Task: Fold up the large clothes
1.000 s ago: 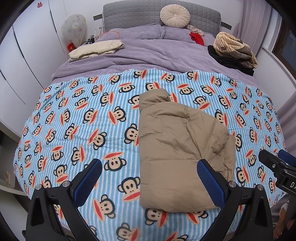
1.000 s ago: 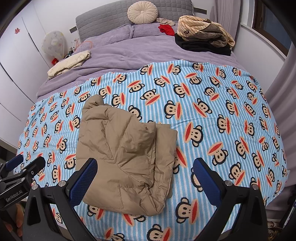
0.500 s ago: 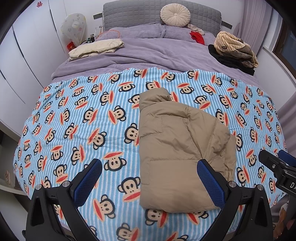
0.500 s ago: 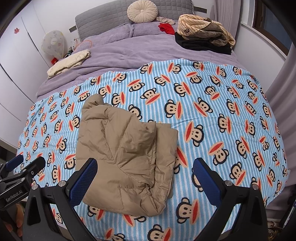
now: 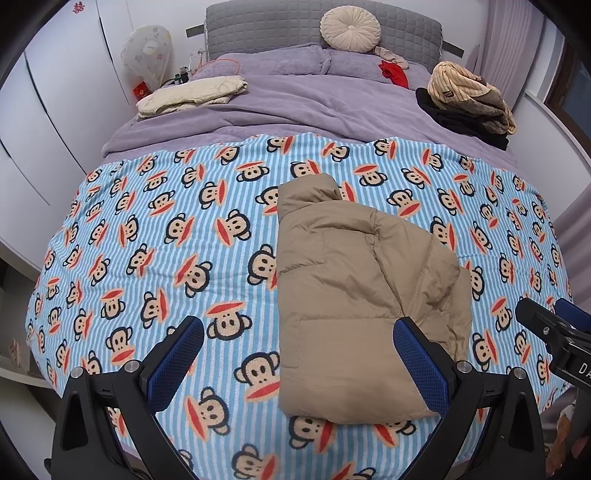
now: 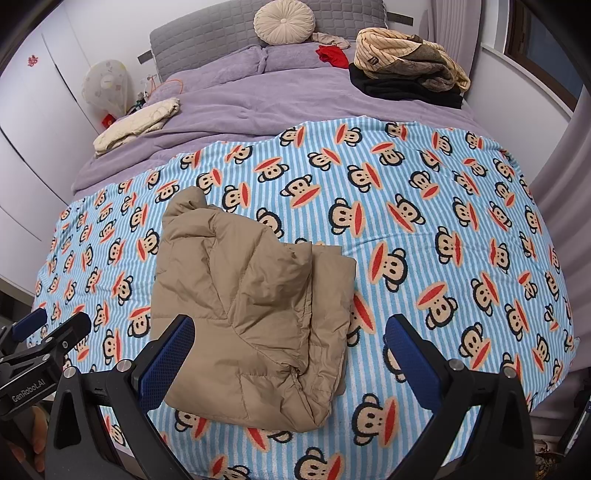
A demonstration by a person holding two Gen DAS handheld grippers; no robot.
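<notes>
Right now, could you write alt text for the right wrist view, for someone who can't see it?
A folded tan jacket lies on a blue striped monkey-print blanket spread over a bed. The right hand-held gripper hangs open above the near edge, holding nothing. Farther back are purple bedding, a round cushion and a clothes pile.

— Anything different from a second ago?
— Hardly. The tan jacket (image 5: pixel 354 295) sits a touch lower in the left wrist view, so that camera tips up a hair.
— And the right wrist view?
— No visible change.
</notes>
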